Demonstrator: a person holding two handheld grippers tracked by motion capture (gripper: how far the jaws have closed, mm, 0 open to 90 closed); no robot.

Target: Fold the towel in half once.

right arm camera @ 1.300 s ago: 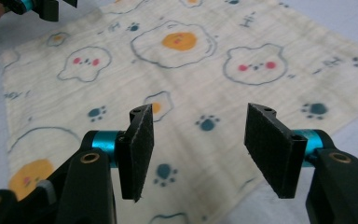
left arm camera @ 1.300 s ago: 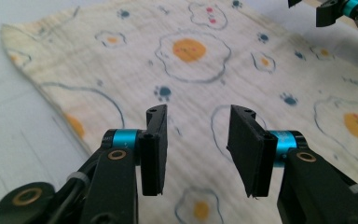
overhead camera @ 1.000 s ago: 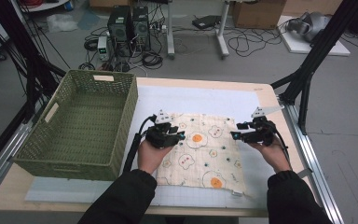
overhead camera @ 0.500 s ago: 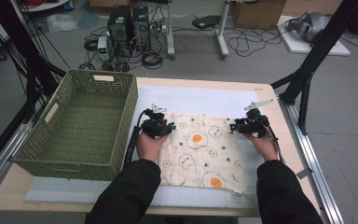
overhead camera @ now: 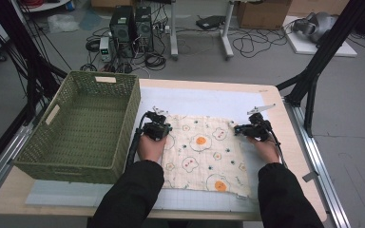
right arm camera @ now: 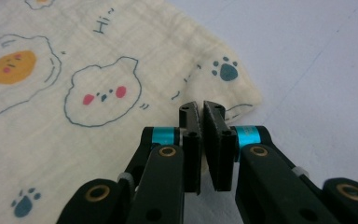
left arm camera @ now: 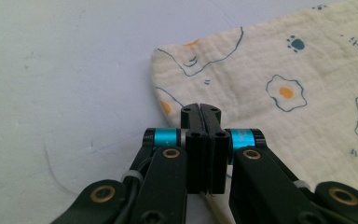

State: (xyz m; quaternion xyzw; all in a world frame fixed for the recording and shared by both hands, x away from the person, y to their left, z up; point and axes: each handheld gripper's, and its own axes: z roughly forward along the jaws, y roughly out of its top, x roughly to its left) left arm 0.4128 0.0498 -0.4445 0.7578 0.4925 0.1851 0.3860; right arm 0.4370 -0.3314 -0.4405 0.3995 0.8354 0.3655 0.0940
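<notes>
Both grippers (left (overhead camera: 158, 124), right (overhead camera: 248, 128)) just closed on cloth (overhead camera: 204, 152) corners.

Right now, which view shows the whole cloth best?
The high view: the cloth lies flat on the table with all its edges visible, the left gripper and right gripper at its far corners. Each gripper view gives just one corner, close up, with its jaws closed there.

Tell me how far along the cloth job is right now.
Early stage. Done: the left tongs and right tongs have just closed, each on a far corner of the egg-print cloth. In hand: that two-corner grip; the cloth lies flat on the table. Left: any folding or lifting, probably ending in the green basket, which has nothing in it.
</notes>
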